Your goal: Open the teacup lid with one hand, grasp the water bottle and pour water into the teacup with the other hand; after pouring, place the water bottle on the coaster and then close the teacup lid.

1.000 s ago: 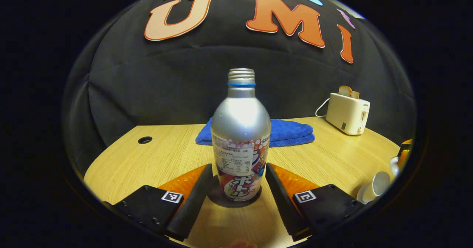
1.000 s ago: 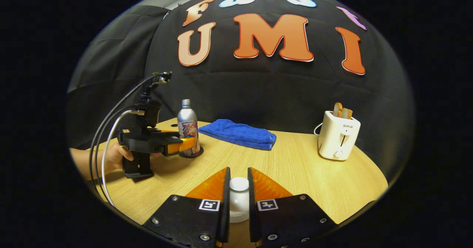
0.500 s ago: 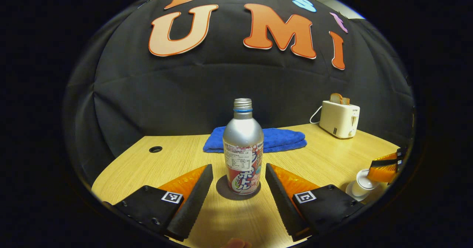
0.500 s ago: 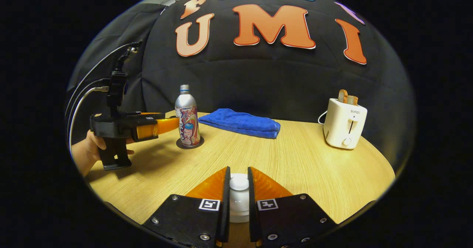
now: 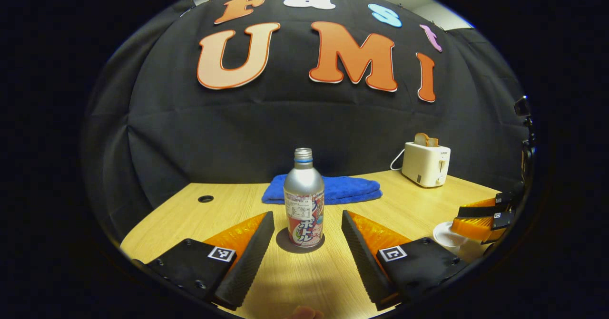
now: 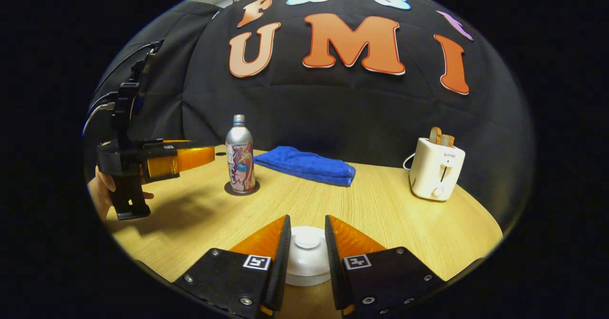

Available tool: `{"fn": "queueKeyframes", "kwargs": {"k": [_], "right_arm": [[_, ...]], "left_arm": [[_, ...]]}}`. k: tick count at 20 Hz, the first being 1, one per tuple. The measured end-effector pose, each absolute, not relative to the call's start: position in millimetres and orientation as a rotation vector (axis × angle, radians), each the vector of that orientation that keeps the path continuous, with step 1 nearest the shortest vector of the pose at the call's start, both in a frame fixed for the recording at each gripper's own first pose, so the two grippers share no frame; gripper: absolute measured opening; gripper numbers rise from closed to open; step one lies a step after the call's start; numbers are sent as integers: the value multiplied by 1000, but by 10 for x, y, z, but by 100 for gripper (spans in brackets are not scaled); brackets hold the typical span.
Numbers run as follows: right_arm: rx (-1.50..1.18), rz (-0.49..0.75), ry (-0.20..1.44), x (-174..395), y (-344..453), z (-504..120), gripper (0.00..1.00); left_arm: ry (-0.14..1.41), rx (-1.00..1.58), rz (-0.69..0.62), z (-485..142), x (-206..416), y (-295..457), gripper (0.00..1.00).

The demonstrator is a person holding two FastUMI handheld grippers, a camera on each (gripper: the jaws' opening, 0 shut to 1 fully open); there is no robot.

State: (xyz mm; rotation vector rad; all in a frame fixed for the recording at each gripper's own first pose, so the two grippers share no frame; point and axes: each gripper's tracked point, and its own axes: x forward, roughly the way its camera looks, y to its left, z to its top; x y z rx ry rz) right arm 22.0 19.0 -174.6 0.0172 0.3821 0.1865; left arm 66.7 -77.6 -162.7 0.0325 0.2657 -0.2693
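The bottle (image 5: 304,200) stands upright on its coaster (image 5: 300,241), just ahead of the left gripper (image 5: 304,236), whose jaws are spread with nothing between them. The white lid (image 6: 308,256) sits on the cup between the right gripper's (image 6: 307,256) fingers; whether they press it cannot be told. Letting go seems all that is left.

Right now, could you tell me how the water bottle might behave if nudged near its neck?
The water bottle is tall on a narrow base, so it would probably tip. Its smooth metal shoulder looks slippery. It stands on the coaster, so it may slide.
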Motion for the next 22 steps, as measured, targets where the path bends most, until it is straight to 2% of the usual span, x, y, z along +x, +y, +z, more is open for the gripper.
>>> {"fn": "queueKeyframes", "kwargs": {"k": [1,2,6,10,15,16,17,19,20,22], "right_arm": [[17,178,345,248,178,-1614,45],[17,168,313,274,161,-1501,53],[14,139,224,318,134,-1078,69],[-4,125,148,305,147,-725,79],[3,78,58,264,95,-372,82],[5,70,48,257,79,-326,82],[8,65,39,237,72,-282,83],[13,58,33,211,54,-243,83],[13,53,28,204,36,-220,83],[6,47,15,187,12,-194,83]], "left_arm": [[249,34,-259,-1539,635,-762,94],[234,39,-247,-1486,592,-729,94],[188,60,-197,-1238,413,-613,94],[161,77,-151,-1063,207,-450,94],[81,32,-117,-711,-24,-372,94],[66,34,-111,-652,-65,-350,90],[55,40,-102,-604,-106,-337,97],[34,38,-94,-520,-156,-357,94],[26,33,-95,-501,-179,-362,97],[7,31,-99,-442,-231,-389,94]]}}
